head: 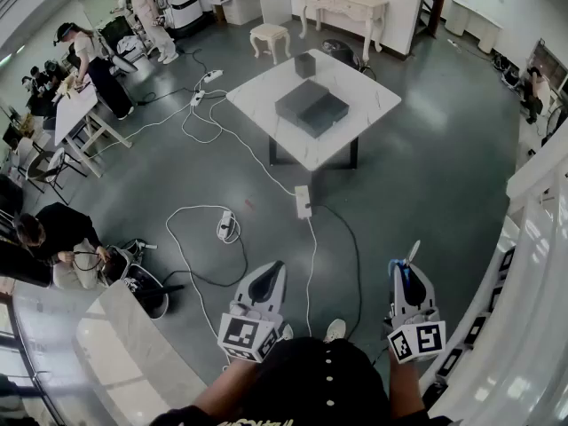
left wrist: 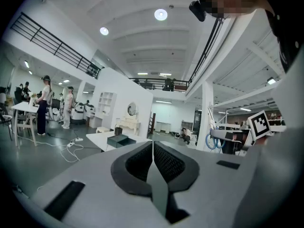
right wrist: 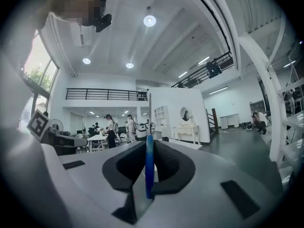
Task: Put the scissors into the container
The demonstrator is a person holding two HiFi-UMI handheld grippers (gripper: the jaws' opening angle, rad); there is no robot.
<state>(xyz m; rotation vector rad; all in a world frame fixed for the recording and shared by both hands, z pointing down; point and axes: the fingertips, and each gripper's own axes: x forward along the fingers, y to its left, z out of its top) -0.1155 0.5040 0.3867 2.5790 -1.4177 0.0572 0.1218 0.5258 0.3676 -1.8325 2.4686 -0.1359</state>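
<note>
The grey floor (head: 426,176) stretches wide between the person and the white table (head: 373,96), which stands well apart from both grippers with the dark container (head: 311,106) sitting near its middle. Closer in, the left gripper (head: 273,272) is held out roughly level, its jaws pressed together on nothing. The right gripper (head: 406,280) has its jaws clamped on the scissors (head: 413,254), pinching the blue part edge-on, the handle as far as I can tell, so the thin metal blade pokes out past the tips. I'd reckon the scissors are light and stiff but slim and smooth, so they could pivot or slip in such a narrow pinch. The hold seems best kept on the thicker blue part, not the slick blade, and the pointed end wants care going into the container.
</note>
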